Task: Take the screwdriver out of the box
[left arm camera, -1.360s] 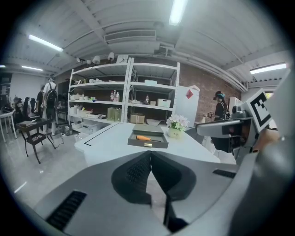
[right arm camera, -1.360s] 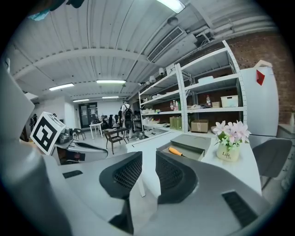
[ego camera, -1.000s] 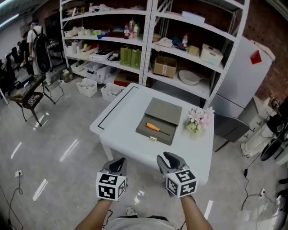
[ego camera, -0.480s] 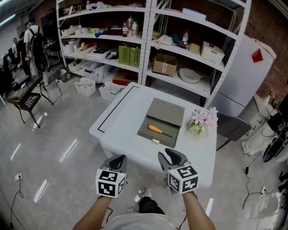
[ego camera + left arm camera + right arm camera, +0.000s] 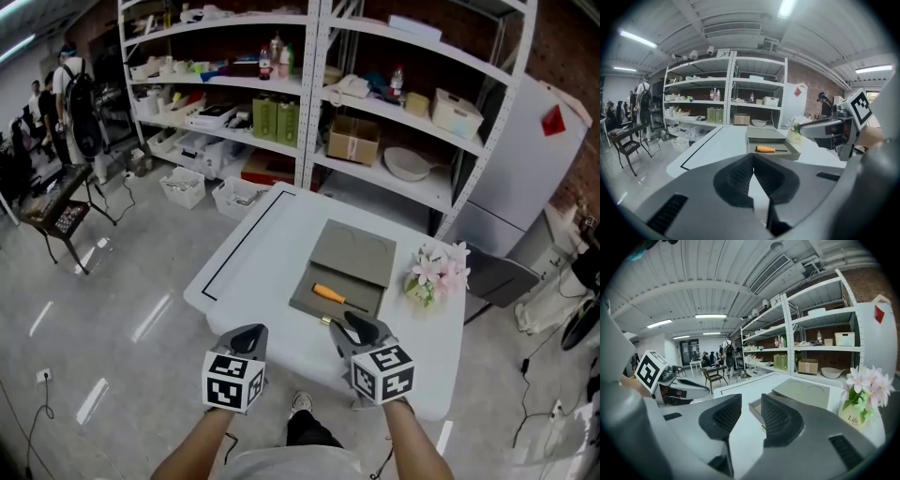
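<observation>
An orange-handled screwdriver [image 5: 330, 293] [image 5: 765, 149] lies inside a grey open box [image 5: 307, 301] [image 5: 793, 151] on the white table [image 5: 253, 253], its lid folded back. My left gripper [image 5: 247, 336] [image 5: 752, 157] hovers at the table's near edge, jaws shut with nothing between them. My right gripper [image 5: 352, 325] [image 5: 751, 401] is just short of the box's near side [image 5: 754, 408]; its jaws are opening and nothing is between them. Both are apart from the screwdriver.
A small pot of pink flowers [image 5: 435, 276] [image 5: 865, 389] stands on the table right of the box. Metal shelving [image 5: 309, 84] full of boxes and bottles stands behind the table. A white fridge [image 5: 530, 150] is at the back right. People stand far left.
Both grippers have moved forward toward the table and now reach its near edge. The right gripper's jaws have spread a little.
</observation>
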